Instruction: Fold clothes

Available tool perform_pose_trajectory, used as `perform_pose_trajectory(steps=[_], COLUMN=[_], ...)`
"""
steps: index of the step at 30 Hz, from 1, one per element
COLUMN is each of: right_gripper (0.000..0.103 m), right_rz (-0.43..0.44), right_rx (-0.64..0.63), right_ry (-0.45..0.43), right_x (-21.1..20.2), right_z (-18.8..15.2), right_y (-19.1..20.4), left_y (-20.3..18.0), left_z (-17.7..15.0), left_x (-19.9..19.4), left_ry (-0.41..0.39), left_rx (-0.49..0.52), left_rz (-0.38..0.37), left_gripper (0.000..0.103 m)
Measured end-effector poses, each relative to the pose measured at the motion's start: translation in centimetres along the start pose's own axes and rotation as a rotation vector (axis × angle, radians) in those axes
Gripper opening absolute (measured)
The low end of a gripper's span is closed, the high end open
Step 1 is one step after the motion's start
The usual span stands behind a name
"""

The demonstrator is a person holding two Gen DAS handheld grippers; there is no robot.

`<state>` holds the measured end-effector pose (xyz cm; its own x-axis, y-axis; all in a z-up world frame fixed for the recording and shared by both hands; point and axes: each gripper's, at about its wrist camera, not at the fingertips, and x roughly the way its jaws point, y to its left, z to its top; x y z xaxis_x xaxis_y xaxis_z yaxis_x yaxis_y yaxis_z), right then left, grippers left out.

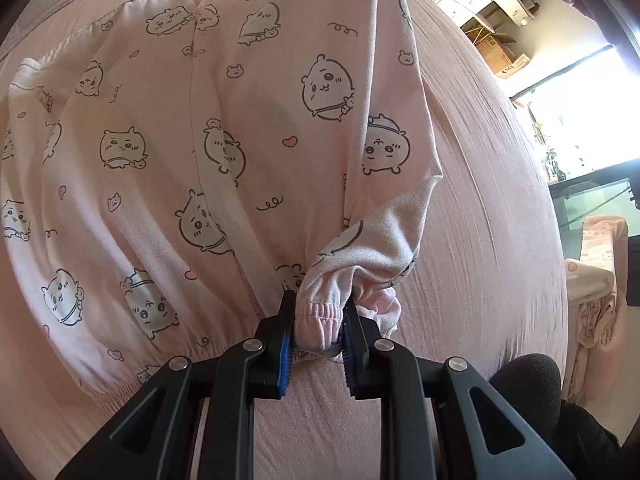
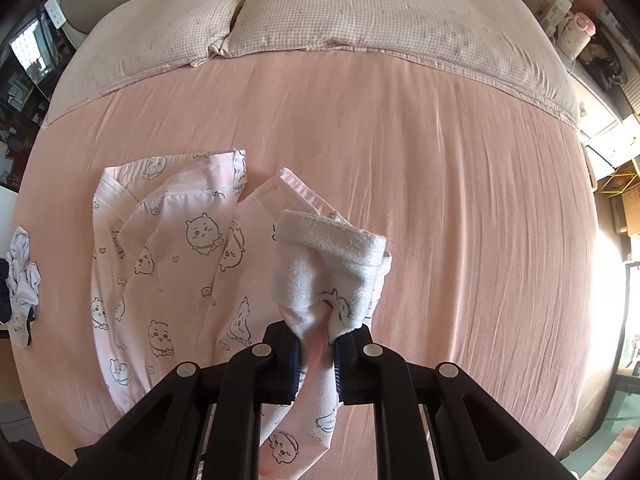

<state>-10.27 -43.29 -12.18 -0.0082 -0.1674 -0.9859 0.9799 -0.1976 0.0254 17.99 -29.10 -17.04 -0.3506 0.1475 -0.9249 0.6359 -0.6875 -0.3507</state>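
The left gripper's fingers, black with blue ribbed pads, are pinched nearly closed on the gathered elastic waistband of a pair of pale pink pajama pants printed with small cartoon animals; the left gripper sits at the bottom centre of its view, and the waistband bunches up between the pads with a fold of cloth flopped over to the right. In the right wrist view the right gripper, also at the bottom centre, is clamped almost fully shut on a lifted fold of the same pants, the fleecy white inner side turned outward just above its tips and a strip of the cloth hanging down between the black arms. Beyond the grip, in the left wrist view, the rest of the pants fills the left and middle of the frame, one part rising out of the top edge. In the right wrist view the legs lie flat at lower left on a pink bedsheet, their cuffs pointing up the frame. At the far left edge of that view a crumpled white garment lies on the sheet, well apart from the pants. Farther back, across the top, a beige checked quilt covers the head of the bed. At the right edge of the left wrist view, more pink cloth is draped over furniture, below a bright window.
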Motion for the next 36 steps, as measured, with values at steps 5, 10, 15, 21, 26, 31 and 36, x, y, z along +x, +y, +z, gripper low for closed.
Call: perform_pose_trajectory(steps=[5,10,15,21,26,31,36], right_gripper=[0.010,0.010,0.010,0.011,0.011,0.011,0.011], right_rz=[-0.018,-0.022,-0.020,-0.016,-0.004,0.011,0.014], right_rx=[-0.023,-0.046,-0.057,-0.082,-0.084,-0.087,-0.091], right_ry=[-0.010,-0.021,-0.025,-0.044,-0.057,-0.070,-0.076], right_x=[-0.4,-0.1,-0.1,-0.7,-1.2,-1.7,-2.2], right_z=[1.1,1.5,2.5,2.9,3.3,3.9,4.0], right_y=[2.1,4.5,6.8,9.2,10.4,11.1,11.2], left_y=[1.9,3.9,5.6,7.4,6.3,11.0,11.9], left_z=[-1.5,-3.4,-5.7,-8.5,-5.7,-6.8,-7.1], left_x=[-1.5,-3.2,-4.8,-5.7,-3.9,-7.8,-8.2], left_ry=[-0.027,-0.051,-0.071,-0.084,-0.089,-0.118,-0.123], left_rx=[-0.040,-0.074,-0.101,-0.127,-0.159,-0.170,-0.200], left_rz=[-0.004,-0.006,-0.013,-0.021,-0.052,-0.101,-0.148], left_gripper=[0.018,0.018,0.018,0.018,0.018,0.018,0.018])
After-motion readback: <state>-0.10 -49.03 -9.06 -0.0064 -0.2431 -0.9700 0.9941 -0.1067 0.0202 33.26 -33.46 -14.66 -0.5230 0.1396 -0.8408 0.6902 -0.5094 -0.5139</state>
